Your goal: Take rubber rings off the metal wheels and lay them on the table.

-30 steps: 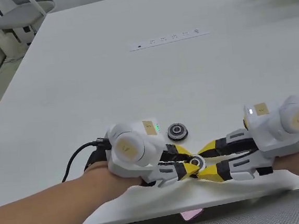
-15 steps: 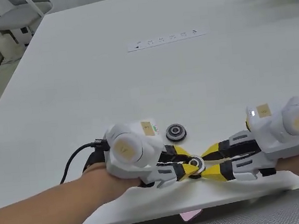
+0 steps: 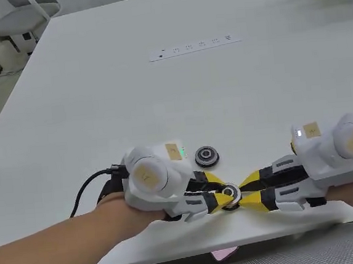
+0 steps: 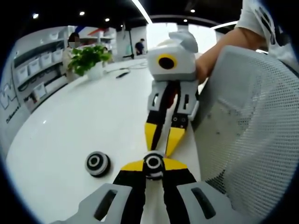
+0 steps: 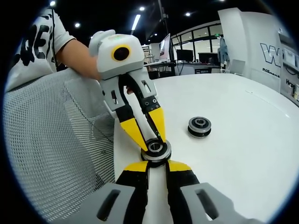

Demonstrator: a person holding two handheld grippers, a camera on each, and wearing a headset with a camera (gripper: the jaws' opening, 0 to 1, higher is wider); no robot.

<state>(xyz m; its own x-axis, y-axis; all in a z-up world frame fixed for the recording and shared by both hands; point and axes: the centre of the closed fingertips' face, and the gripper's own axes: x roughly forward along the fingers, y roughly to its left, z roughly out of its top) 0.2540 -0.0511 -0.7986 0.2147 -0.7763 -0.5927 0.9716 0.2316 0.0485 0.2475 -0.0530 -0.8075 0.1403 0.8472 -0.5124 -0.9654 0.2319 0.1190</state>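
Note:
A small metal wheel with a black rubber ring (image 3: 229, 194) (image 4: 153, 164) (image 5: 156, 150) is held just above the white table's (image 3: 161, 102) front edge, between both grippers. My left gripper (image 3: 218, 197) (image 4: 154, 165) comes in from the left and is shut across the wheel. The right gripper (image 3: 243, 198) (image 5: 157, 164) faces it from the right. Its yellow tips are pinched on the wheel's near rim, where the ring sits. A second ringed wheel (image 3: 207, 156) (image 4: 97, 163) (image 5: 200, 126) lies flat on the table just behind them.
A white power strip (image 3: 194, 46) lies mid-table, far from the grippers. A grey mesh chair (image 5: 56, 140) (image 4: 252, 140) is pressed against the table's front edge below the hands. A potted plant (image 4: 88, 58) stands at the far right corner.
Both grippers stay closed on the wheel at the same spot near the front edge. Only the head view has shifted slightly.

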